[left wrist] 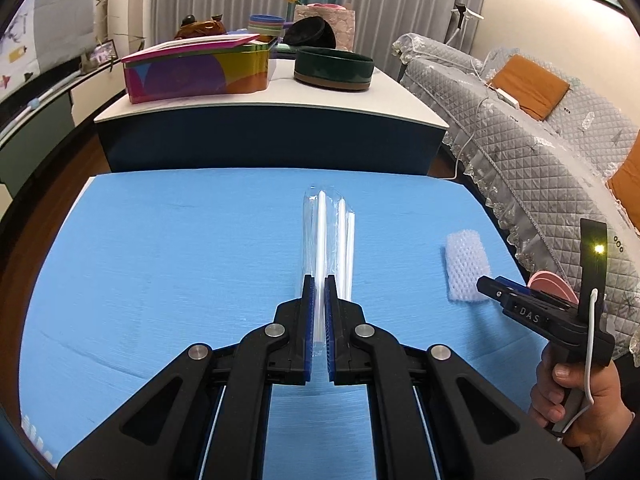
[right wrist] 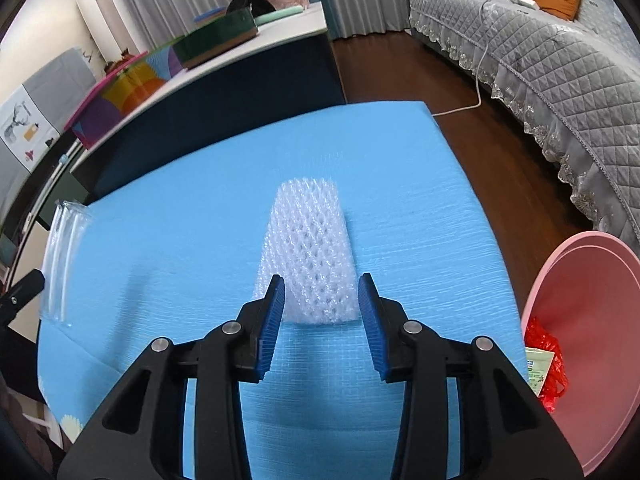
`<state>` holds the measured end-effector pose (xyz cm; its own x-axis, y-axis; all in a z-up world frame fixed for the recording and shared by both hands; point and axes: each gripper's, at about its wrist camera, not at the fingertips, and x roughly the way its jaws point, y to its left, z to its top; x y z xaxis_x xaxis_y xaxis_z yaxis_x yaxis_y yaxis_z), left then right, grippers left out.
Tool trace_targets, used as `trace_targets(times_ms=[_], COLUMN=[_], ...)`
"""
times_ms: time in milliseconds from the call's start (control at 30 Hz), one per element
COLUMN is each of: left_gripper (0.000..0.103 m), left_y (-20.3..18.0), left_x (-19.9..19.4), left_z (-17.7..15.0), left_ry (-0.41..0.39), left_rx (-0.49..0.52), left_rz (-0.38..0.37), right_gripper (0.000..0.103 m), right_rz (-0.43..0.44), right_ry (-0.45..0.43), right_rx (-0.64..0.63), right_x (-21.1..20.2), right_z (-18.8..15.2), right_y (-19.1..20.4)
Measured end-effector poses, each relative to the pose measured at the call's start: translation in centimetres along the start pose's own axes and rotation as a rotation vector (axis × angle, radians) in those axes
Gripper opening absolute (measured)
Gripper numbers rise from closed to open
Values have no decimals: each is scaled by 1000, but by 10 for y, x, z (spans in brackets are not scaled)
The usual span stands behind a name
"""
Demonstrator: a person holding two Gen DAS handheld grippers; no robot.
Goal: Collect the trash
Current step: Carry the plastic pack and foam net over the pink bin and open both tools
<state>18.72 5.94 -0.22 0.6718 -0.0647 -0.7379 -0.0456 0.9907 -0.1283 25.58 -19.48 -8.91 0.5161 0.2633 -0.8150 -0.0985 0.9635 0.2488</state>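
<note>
Your left gripper [left wrist: 319,284] has its jaws clamped on a clear plastic sleeve of white straws [left wrist: 328,240], which runs forward from the blue pads over the middle of the blue table [left wrist: 160,240]; whether its far end touches the cloth cannot be told. Off to its right, the white foam fruit net [right wrist: 308,252] lies flat on the same table, near the right edge. Your right gripper [right wrist: 322,292] hovers at the near end of that net with its jaws apart; the left pad overlaps the net's corner, the right pad stands just clear of it, and neither presses on it. In the left wrist view your right hand [left wrist: 576,396] grips that tool's handle. Beside the table's right edge sits a pink basin [right wrist: 600,280] holding red mesh [right wrist: 544,352] and a printed wrapper [right wrist: 538,364]. Beyond the blue table stands a white-topped table [left wrist: 280,104] with a colourful tin [left wrist: 196,72] and a dark green round box [left wrist: 334,68]. A grey quilted sofa [right wrist: 560,64] lines the right side.
</note>
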Motion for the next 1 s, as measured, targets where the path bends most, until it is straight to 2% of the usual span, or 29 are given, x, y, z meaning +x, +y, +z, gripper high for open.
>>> trace_targets(times_ms=[67,133,333,533,633,733,1000], left_gripper=[5,5,5,5,5,5,5], left_y=[1,1,-7,-17,-29,-40,-67], left_x=[0,0,-2,-7,-11,-11,-11], left_z=[0,0,1,2,2,1,3], left_ry=[3,1,-14,-18,-43,-54,-76], left_rx=[-6,-11,-1,-11,31,61,70], left_rz=[2,2,8,-7,-12,-19,-65], right_gripper=[17,13,11,12,11,11,12], right_rz=[5,10,-3,0,8,-5,-55], right_ry=[7,0,-59,-86,-113,-150,-207], right_rx=[-21,-47,-124,-100,-104,-149,-161], right_x=[2,0,-21,-40,-47,-58,-87], right_z=[-2,-4,-8,-9,-10,-13,-18], right_y=[4,9,19,8,6,9,-9])
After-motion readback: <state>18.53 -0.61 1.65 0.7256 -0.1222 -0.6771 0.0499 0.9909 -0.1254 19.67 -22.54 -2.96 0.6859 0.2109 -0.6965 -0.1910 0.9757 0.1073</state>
